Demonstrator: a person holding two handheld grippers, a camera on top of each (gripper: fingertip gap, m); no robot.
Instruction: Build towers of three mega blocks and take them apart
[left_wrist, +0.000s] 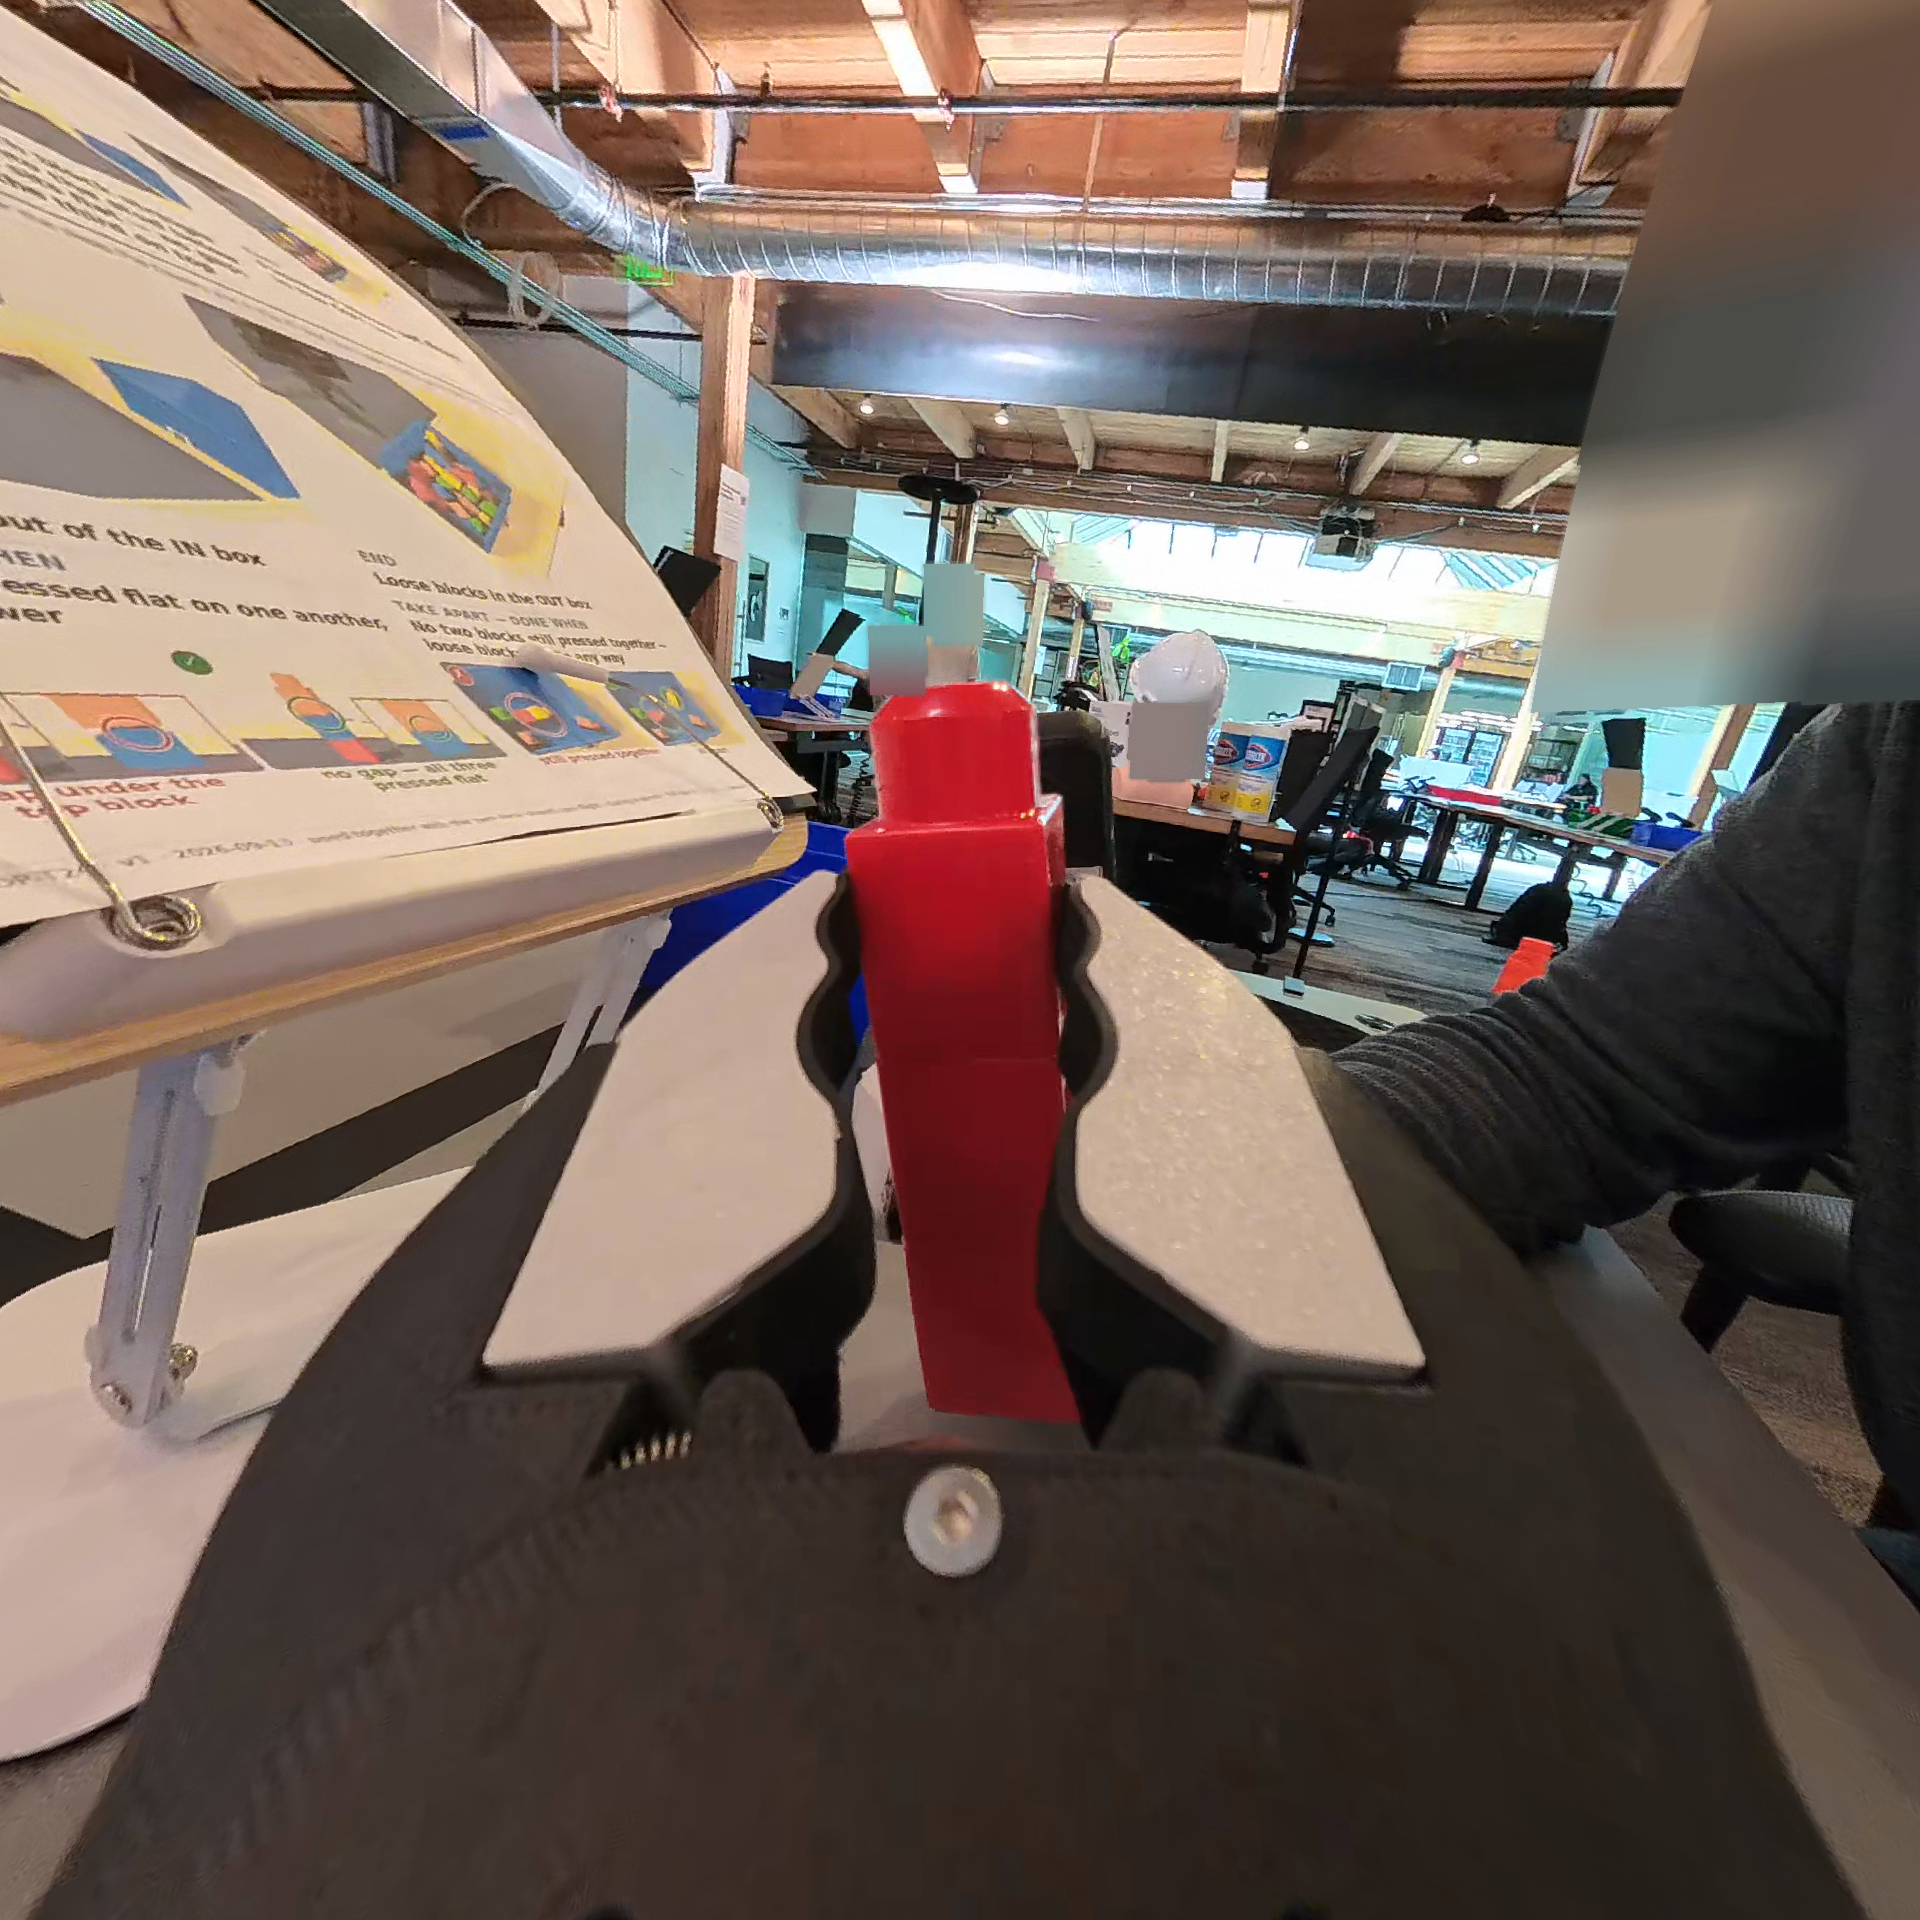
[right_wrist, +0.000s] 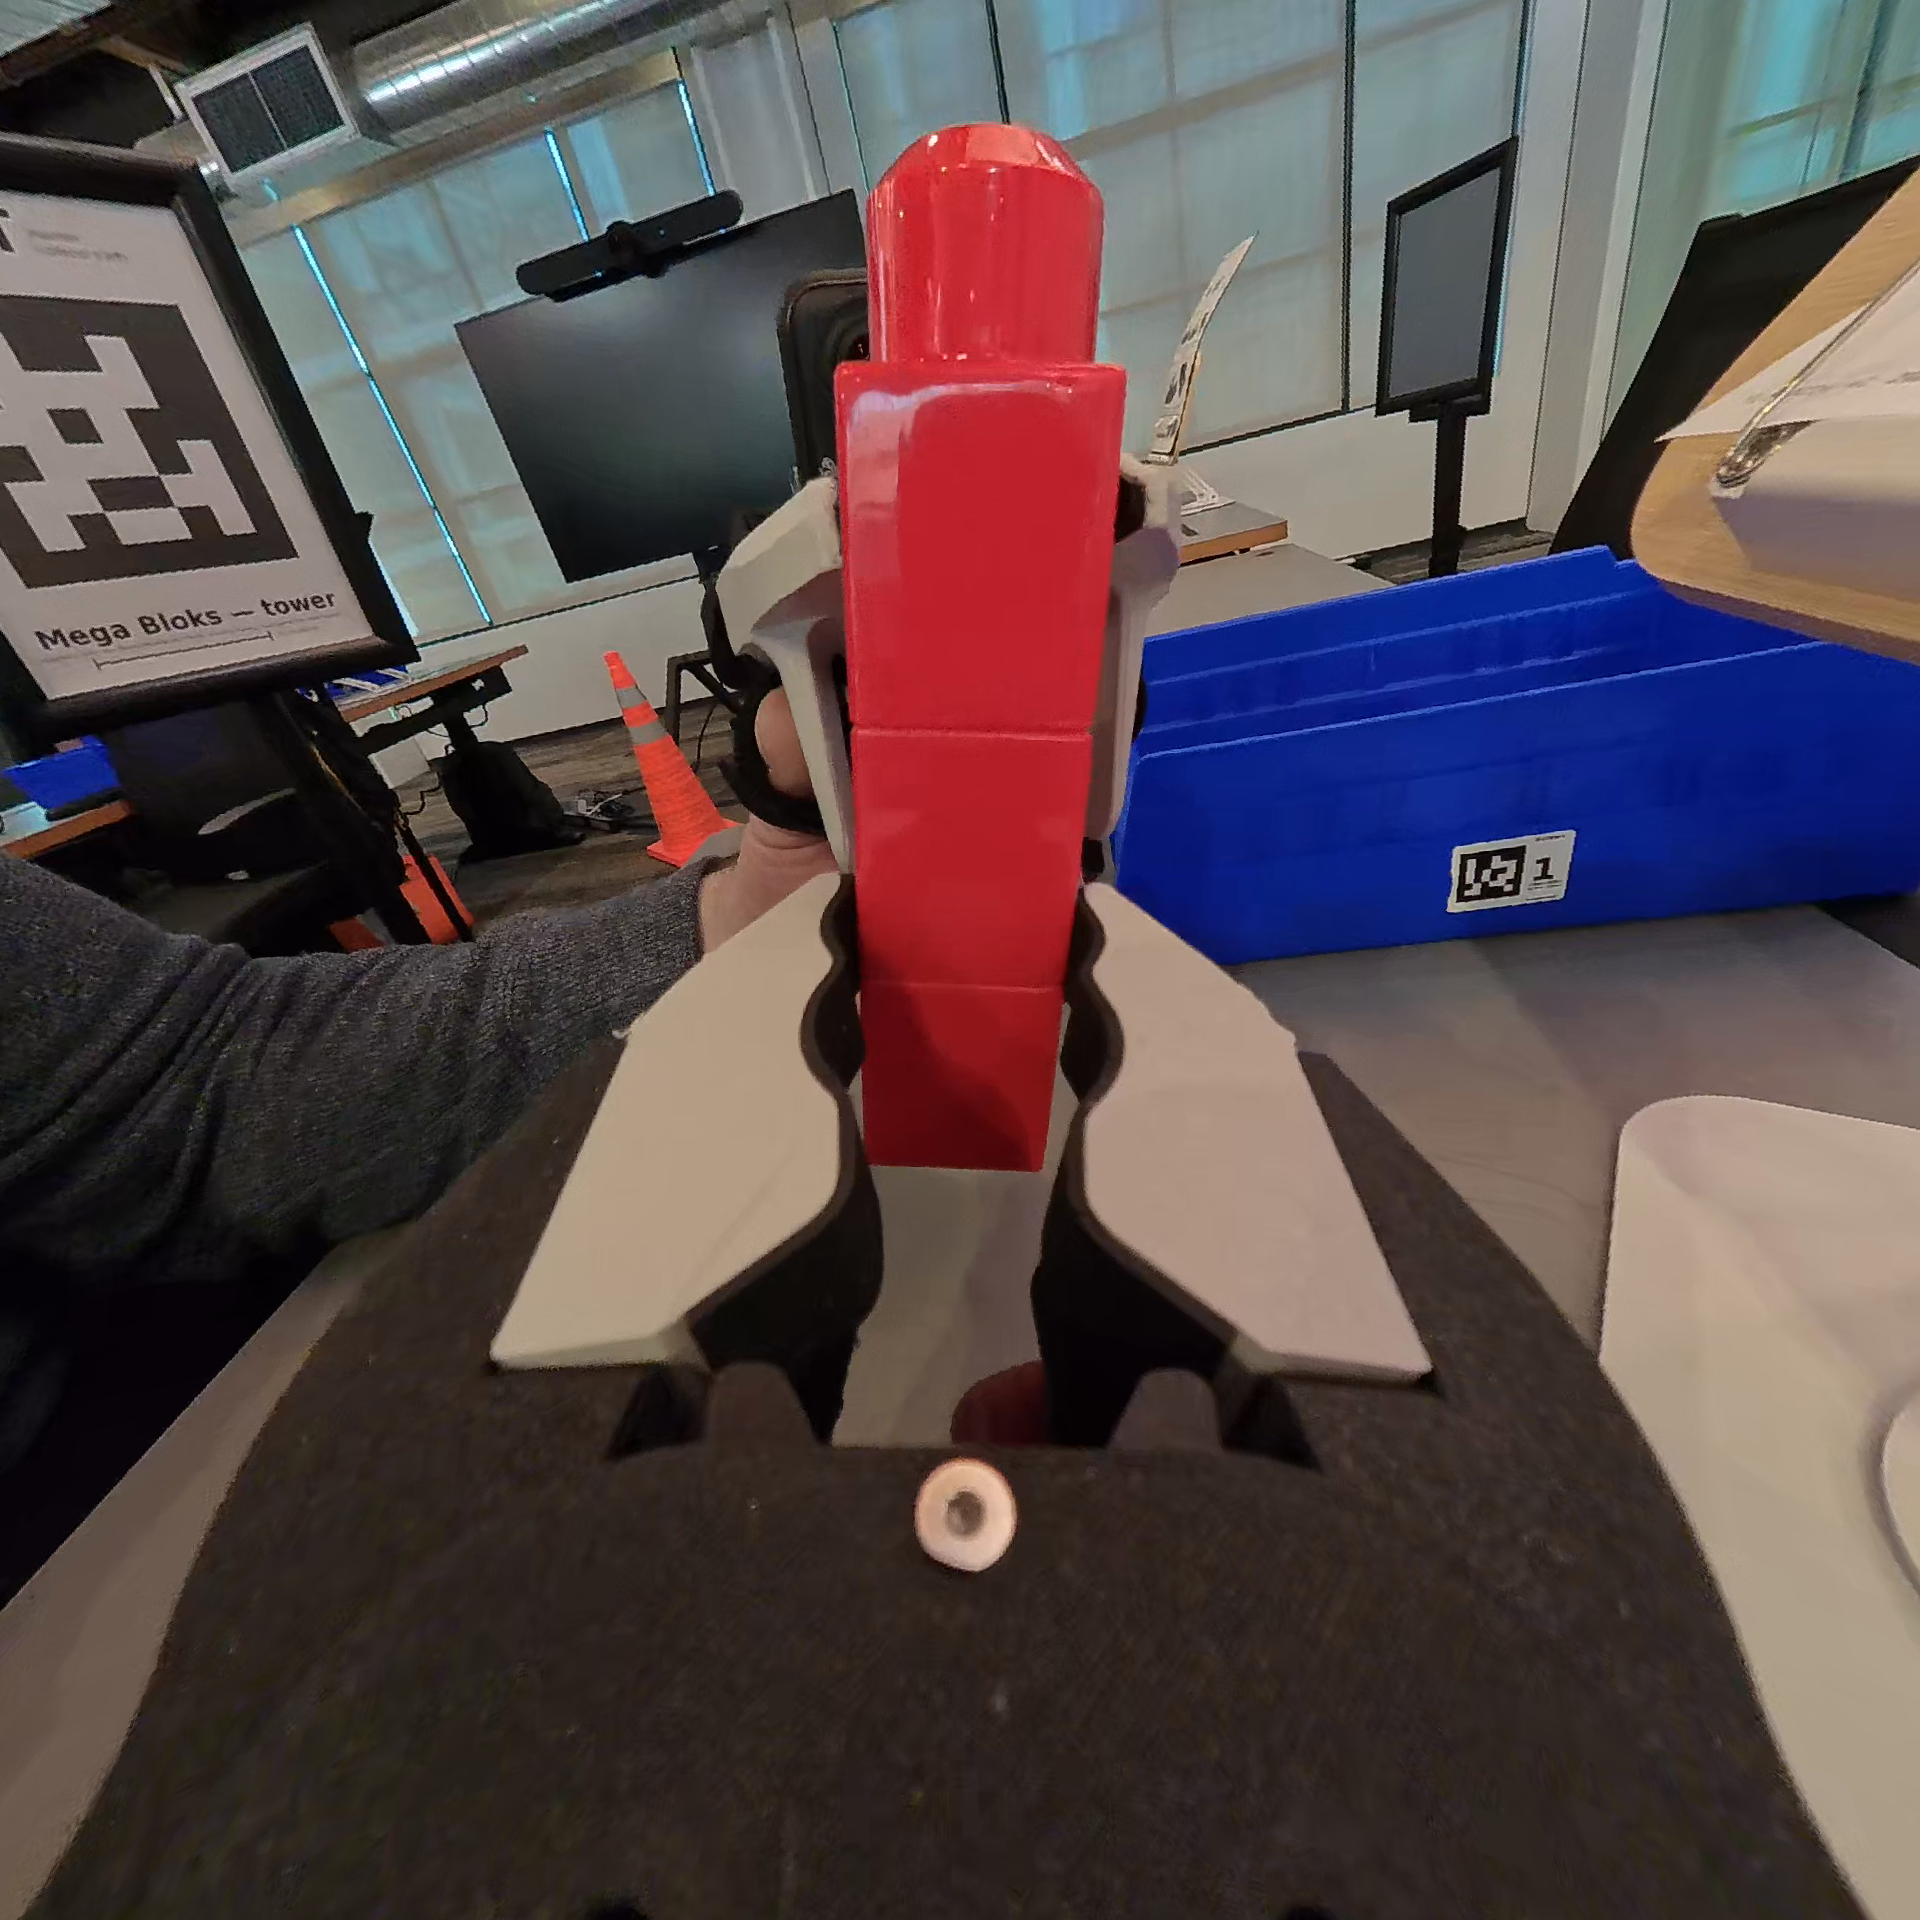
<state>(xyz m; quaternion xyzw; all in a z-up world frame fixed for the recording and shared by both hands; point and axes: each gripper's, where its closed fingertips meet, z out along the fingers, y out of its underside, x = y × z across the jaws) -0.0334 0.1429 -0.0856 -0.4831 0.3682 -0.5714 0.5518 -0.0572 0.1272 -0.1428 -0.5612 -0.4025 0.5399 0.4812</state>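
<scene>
Three red mega blocks, one tower (right_wrist: 971, 665), upright above table. We clamp right gripper (right_wrist: 961, 997) on lower blocks; left gripper (left_wrist: 956, 935) clamps higher up. Blue bin (right_wrist: 1507, 748) sits far right.

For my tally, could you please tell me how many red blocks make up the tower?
3, stacked in one column: top block between the far hand-held gripper's fingers, middle block, bottom block in the near one. None seems hidden.
</scene>
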